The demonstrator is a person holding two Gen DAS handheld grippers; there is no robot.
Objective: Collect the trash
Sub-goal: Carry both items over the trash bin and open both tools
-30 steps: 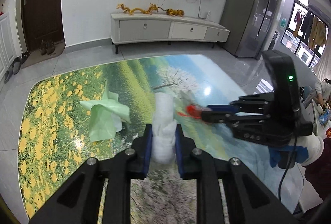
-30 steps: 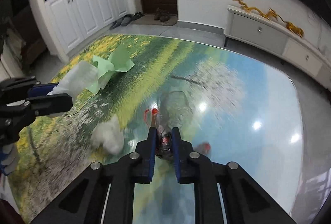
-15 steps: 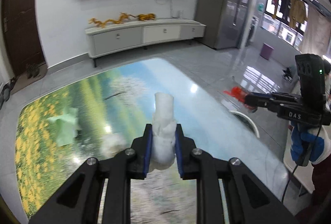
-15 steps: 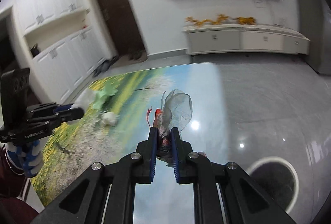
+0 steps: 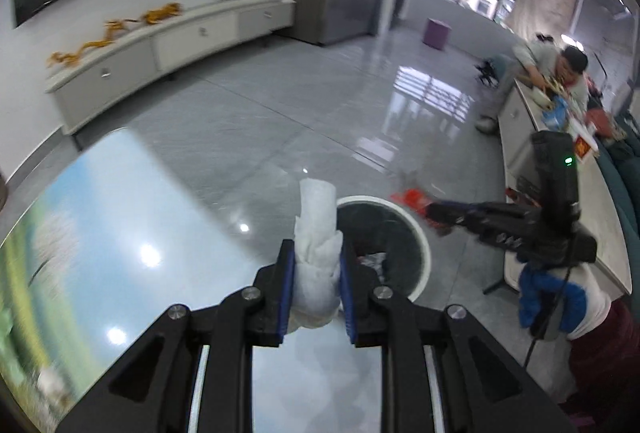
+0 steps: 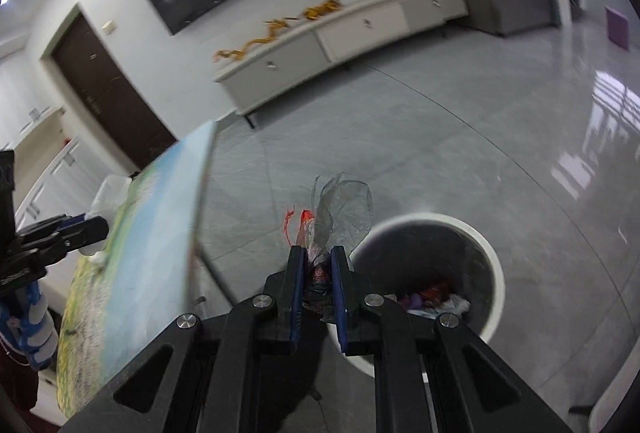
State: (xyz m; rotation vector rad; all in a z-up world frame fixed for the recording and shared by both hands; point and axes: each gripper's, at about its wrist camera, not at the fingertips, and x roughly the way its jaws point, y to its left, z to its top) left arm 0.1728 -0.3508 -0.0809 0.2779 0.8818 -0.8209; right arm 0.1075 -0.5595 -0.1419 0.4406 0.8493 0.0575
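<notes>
My left gripper (image 5: 316, 273) is shut on a crumpled white paper towel (image 5: 318, 233) and holds it over the table's edge beside the round white trash bin (image 5: 420, 245). My right gripper (image 6: 318, 273) is shut on a clear plastic wrapper with red bits (image 6: 340, 205), held just left of the bin (image 6: 494, 257), which has trash inside. The right gripper also shows in the left wrist view (image 5: 434, 215), over the bin's far side. The left gripper also shows in the right wrist view (image 6: 94, 229), at the far left.
The table with a landscape print (image 5: 120, 217) ends next to the bin and shows in the right wrist view (image 6: 160, 217). A white TV cabinet (image 6: 340, 29) lines the far wall. A person (image 5: 560, 69) leans over a counter at the right. Grey tiled floor (image 6: 460, 137) surrounds the bin.
Both grippers have swung right from over the table toward the trash bin, each still holding its piece of trash. The bin is now close below both.
</notes>
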